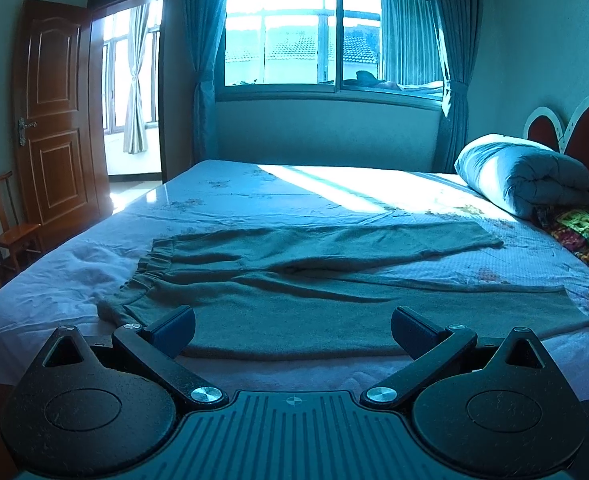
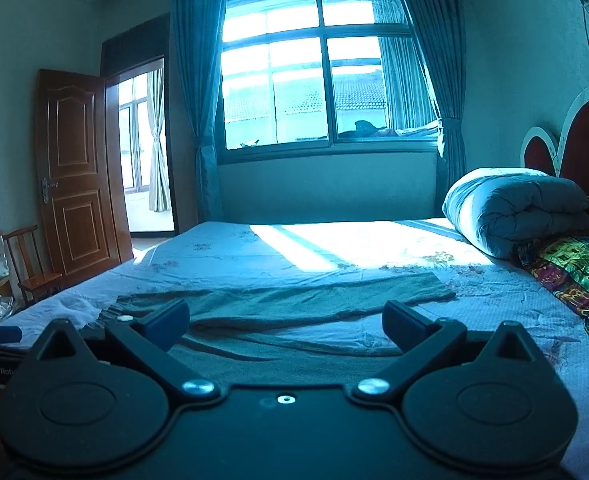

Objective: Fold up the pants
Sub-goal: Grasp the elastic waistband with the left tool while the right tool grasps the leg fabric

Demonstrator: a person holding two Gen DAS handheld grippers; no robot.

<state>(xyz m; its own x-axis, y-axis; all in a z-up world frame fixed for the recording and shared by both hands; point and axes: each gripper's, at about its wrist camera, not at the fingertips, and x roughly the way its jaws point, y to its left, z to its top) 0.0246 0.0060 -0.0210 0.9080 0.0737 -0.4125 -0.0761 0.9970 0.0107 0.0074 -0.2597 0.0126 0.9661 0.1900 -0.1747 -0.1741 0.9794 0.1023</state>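
Wide bed with a pale blue floral sheet filled most of both views, sunlit across its far half. Lay flat across its near half: grey-green knit pants, elastic waistband to the left, both legs stretched rightward and slightly parted. Rested at the headboard end, well apart from the pants: rolled grey quilt. Hovered just short of the near leg, black left gripper, jaws spread wide, grasping nothing. Likewise released and empty above the pants' near edge, black right gripper.
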